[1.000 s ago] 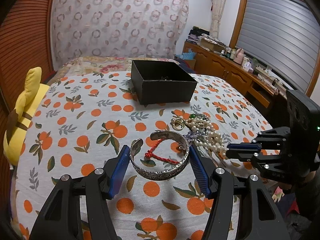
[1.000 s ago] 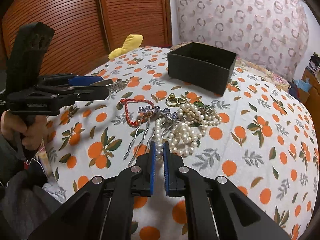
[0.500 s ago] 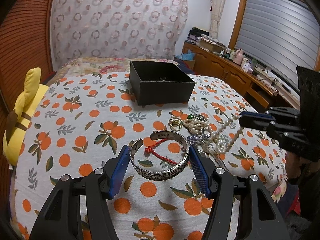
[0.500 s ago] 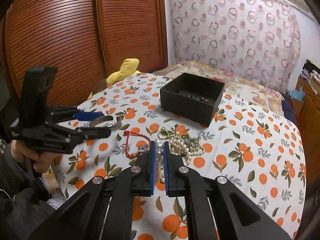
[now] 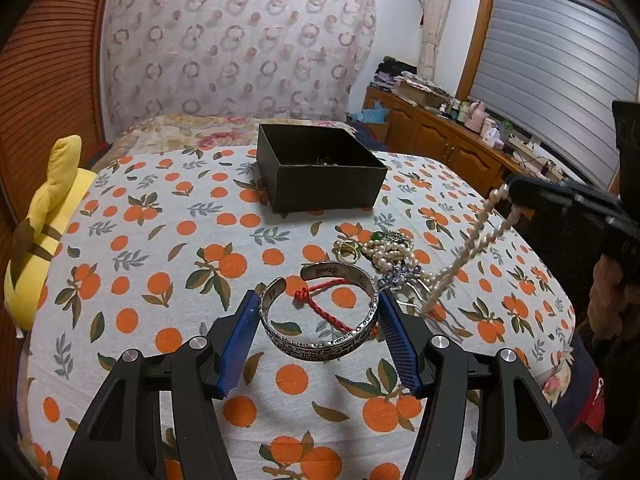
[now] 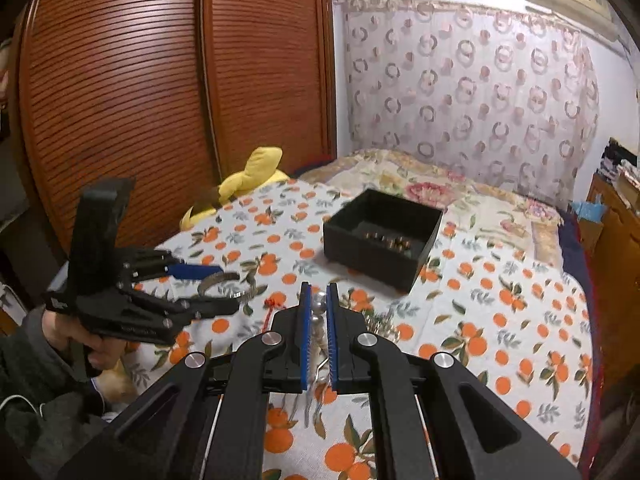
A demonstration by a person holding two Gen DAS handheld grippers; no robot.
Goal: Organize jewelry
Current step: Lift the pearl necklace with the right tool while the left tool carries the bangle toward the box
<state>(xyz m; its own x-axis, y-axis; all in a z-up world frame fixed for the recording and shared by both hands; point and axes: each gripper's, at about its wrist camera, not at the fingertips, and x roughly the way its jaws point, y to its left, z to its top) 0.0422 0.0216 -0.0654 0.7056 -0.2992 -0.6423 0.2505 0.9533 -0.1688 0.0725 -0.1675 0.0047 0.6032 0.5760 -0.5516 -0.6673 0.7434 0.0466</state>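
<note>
My left gripper is shut on a silver cuff bangle and holds it level above the orange-print bedspread; the right wrist view shows the same gripper with the bangle at the left. My right gripper is shut on a pearl necklace. From the left wrist view, that gripper is raised at the right, and the pearl strand hangs down to the bed. A black open box stands further back, with several small pieces inside.
A jewelry pile with pearls, a gold ring and a hair comb lies beside a red cord bracelet. A yellow plush toy sits at the bed's left edge. Wooden wardrobe doors and a cluttered sideboard flank the bed.
My right gripper has risen, drawing the pearl strand up off the pile so that it hangs taut. The left gripper and its bangle have stayed put.
</note>
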